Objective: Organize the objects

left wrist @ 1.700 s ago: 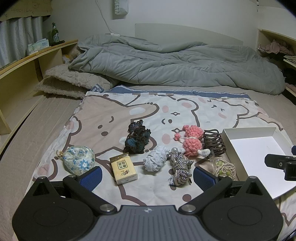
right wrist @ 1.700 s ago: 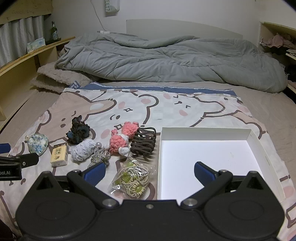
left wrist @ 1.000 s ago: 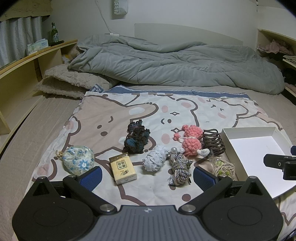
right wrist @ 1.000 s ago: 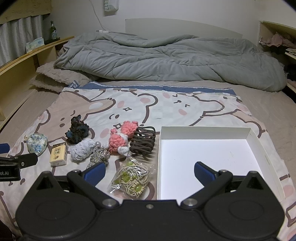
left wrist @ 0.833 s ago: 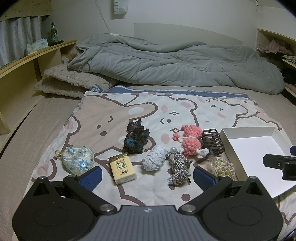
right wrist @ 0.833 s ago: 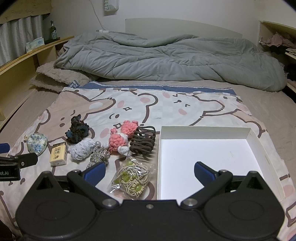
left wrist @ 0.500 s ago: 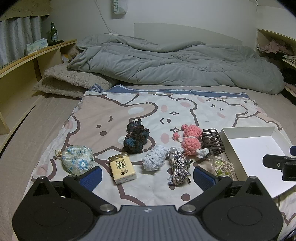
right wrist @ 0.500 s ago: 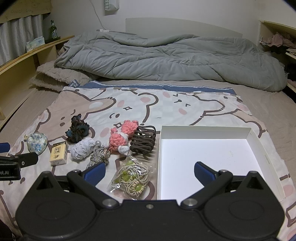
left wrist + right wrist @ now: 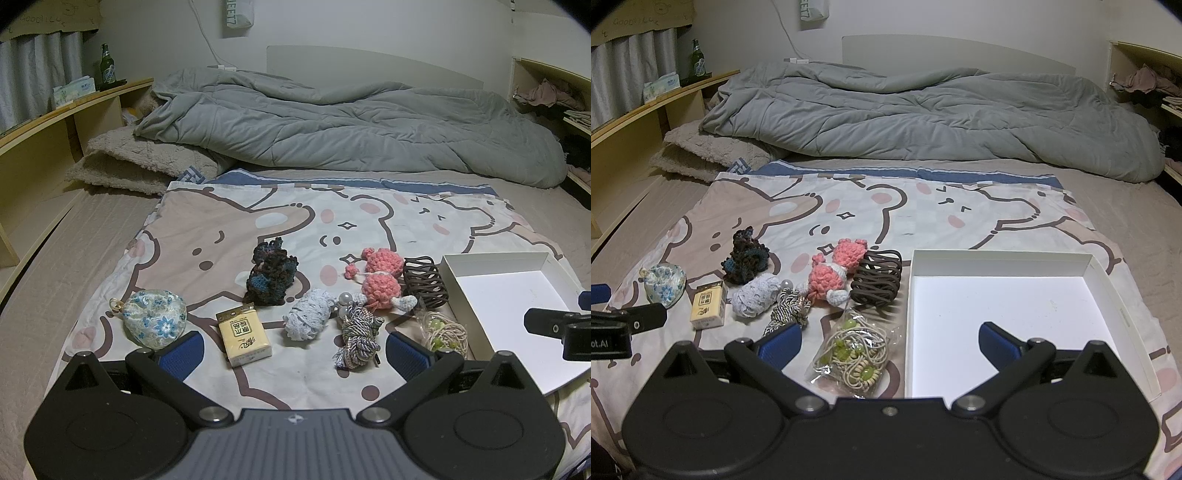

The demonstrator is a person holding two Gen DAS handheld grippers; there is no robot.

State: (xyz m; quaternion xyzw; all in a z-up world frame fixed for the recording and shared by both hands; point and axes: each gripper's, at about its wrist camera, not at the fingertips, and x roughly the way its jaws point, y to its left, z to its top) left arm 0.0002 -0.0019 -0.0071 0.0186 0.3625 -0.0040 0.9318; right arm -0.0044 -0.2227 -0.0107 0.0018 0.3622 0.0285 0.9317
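A row of small items lies on the bear-print sheet (image 9: 258, 214): a floral pouch (image 9: 153, 323), a yellow tissue pack (image 9: 244, 334), a dark crochet piece (image 9: 271, 273), a pale blue scrunchie (image 9: 308, 319), a twisted cord (image 9: 356, 339), a pink crochet toy (image 9: 380, 280), a brown hair claw (image 9: 424, 282) and a bag of hair ties (image 9: 855, 354). An empty white box (image 9: 1001, 317) stands to their right. My left gripper (image 9: 291, 350) is open and empty before the tissue pack. My right gripper (image 9: 890, 341) is open and empty, astride the box's left wall.
A crumpled grey duvet (image 9: 351, 125) fills the back of the bed, with a beige pillow (image 9: 136, 166) at its left. A wooden shelf (image 9: 55, 122) with a green bottle (image 9: 107, 68) runs along the left. Another shelf with clothes (image 9: 1148, 83) is at the right.
Both grippers have drifted very slightly; the items sit a touch higher in both views. Nothing was grasped or moved.
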